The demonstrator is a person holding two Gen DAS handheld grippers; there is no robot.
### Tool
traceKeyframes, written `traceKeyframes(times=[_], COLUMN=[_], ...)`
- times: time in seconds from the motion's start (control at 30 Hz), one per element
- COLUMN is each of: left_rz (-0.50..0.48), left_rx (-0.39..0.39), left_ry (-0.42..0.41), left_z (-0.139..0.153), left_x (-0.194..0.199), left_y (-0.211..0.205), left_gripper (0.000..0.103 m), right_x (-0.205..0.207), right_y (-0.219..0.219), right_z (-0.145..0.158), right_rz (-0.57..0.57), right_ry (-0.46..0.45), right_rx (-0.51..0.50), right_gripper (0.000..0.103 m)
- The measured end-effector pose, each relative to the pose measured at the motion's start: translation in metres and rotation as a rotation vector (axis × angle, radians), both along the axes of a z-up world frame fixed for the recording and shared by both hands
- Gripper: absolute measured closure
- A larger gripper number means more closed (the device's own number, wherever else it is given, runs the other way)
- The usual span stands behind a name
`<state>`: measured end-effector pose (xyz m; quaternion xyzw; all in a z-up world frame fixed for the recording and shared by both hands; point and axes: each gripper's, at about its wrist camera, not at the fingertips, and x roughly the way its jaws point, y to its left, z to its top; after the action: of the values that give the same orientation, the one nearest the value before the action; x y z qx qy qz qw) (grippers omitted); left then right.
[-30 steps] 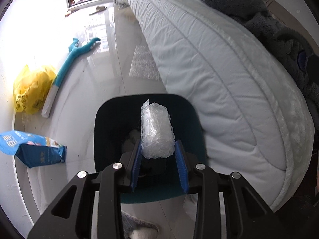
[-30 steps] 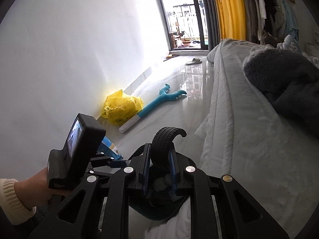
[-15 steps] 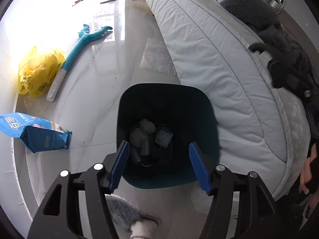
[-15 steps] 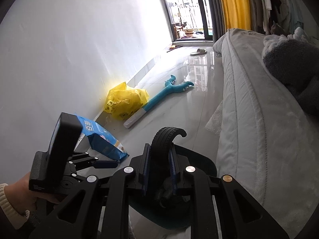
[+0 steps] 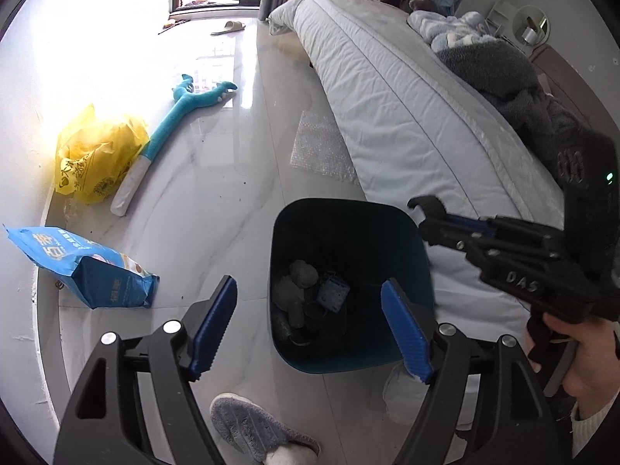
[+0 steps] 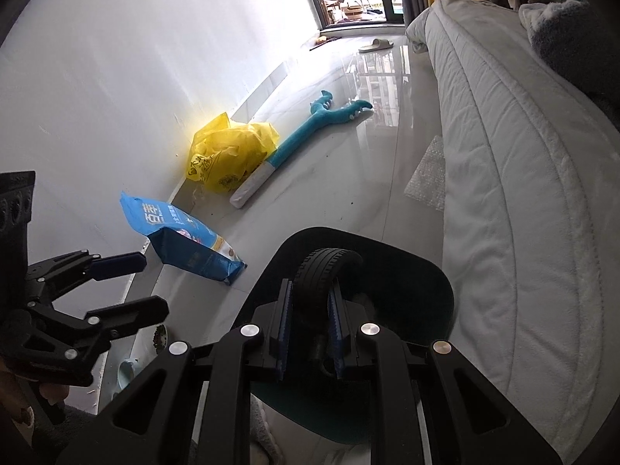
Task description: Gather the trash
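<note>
A dark teal trash bin (image 5: 387, 232) stands on the floor beside the bed, with several grey scraps and a small blue piece inside. My left gripper (image 5: 310, 325) is open and empty, above the bin's near rim. My right gripper (image 6: 308, 323) is shut on a black rubber tyre piece (image 6: 323, 267) and holds it over the bin (image 6: 426, 271). The right gripper also shows in the left wrist view (image 5: 430, 217), at the bin's right rim. The left gripper shows open at the left of the right wrist view (image 6: 130, 286).
A blue snack bag (image 5: 85, 267), a yellow plastic bag (image 5: 93, 155) and a teal plush toy (image 5: 182, 112) lie along the wall. A bubble wrap sheet (image 5: 321, 151) lies by the bed (image 5: 407, 116). A grey slipper (image 5: 255, 426) is below the left gripper.
My left gripper opened and the bubble wrap wad it held is gone from it. It then rose and drew back. My right gripper moved over the bin with the tyre piece.
</note>
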<state>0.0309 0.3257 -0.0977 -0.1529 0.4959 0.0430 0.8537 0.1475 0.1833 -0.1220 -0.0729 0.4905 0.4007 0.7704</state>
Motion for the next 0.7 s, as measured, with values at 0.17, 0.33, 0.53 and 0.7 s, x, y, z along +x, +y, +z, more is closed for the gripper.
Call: traceKeyframes(times=[0.17,0.33,0.53,0.7], left_rz=[0.021,0.0,-0.003,-0.012], left_rx=[-0.001,0.052,0.082,0.122], left_ry=[-0.033,-0.116,-0.254,-0.333], left_z=[0.009,0.026,0.055,0.074], left_x=[-0.003,-0.006,-0.013,-0.012], left_y=[0.008,0.002,-0.006,-0.018], left_gripper=[0.023,0.024,0.025,0.025], right_x=[-0.002,-0.003,-0.001,-0.001], right_y=[0.009,0.009,0.002,-0.007], right_z=[-0.018,-0.03,-0.039,-0.032], right_rz=[0.005,0.012,-0.002,-0.012], right_ry=[0.031,0.048,0.077,0.065], right_rx=[-0.056,-0.118,-0.171,-0.17], right_gripper=[0.085,0.084,0.08,0.052])
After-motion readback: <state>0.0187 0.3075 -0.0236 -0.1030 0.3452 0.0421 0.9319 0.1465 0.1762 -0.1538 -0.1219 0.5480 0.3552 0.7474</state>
